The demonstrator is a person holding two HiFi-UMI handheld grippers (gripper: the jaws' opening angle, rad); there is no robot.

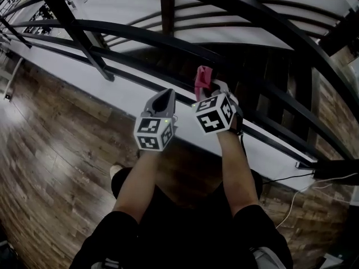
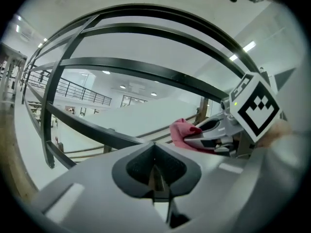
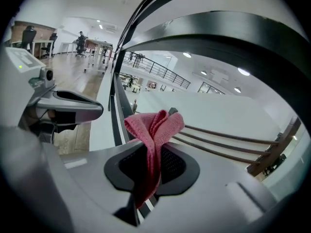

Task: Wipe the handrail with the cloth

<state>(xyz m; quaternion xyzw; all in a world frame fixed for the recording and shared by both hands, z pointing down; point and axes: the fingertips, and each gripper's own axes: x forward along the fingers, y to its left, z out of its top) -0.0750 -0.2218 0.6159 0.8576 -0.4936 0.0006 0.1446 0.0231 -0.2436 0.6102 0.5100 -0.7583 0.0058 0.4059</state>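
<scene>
– So, where does the handrail (image 3: 228, 30) lie from the grippers?
– It arches over and ahead of them, and its long axis runs across, from the person's left to the right. The lower bars of the railing follow the same curve.
– Which one is nearer to it?
– I think the right gripper (image 1: 208, 89); it reaches a little further forward. Its jaws are clamped on the pink cloth (image 3: 154, 127), and a folded tuft stands up out of them, below the rail and, as it seems, not yet touching it.
– And the left gripper (image 1: 165, 97)?
– It is just beside the right one, jaws together, with nothing between them. So the cloth probably must go up and then travel along the rail.
</scene>
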